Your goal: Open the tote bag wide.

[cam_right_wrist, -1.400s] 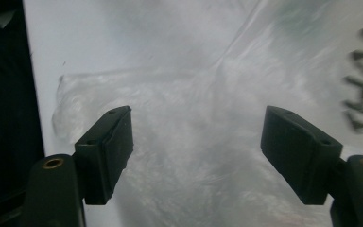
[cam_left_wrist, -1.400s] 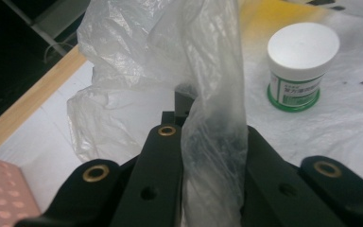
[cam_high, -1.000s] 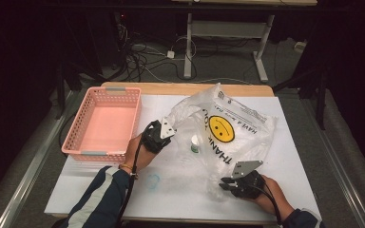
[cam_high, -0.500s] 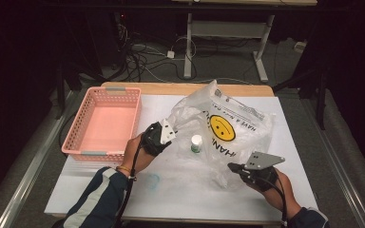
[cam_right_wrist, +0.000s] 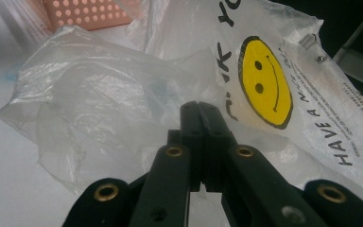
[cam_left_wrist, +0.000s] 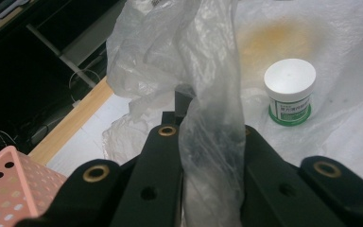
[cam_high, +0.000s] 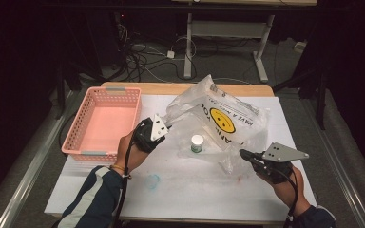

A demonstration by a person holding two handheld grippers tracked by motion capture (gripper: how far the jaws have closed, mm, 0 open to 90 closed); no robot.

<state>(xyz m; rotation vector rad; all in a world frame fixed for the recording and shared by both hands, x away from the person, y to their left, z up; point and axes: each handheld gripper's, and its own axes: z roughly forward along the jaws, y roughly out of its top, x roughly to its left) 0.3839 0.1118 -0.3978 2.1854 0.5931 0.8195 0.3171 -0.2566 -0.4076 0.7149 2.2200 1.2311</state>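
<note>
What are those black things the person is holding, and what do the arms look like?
Each hand carries a black two-jaw tool: the left tool and the right tool. Each has a grey three-cornered plate on top, brass-coloured rivets along its jaws, and a black cable trailing back along the forearm. The left sleeve is dark blue with pale stripes; the right sleeve is dark too.

On the tabletop (cam_high: 180, 190) the basket (cam_high: 105, 121) sits at the left, the plastic bag (cam_high: 218, 118) right of it toward the back; the small jar (cam_high: 197, 143) stands just before the bag, between both tools
</note>
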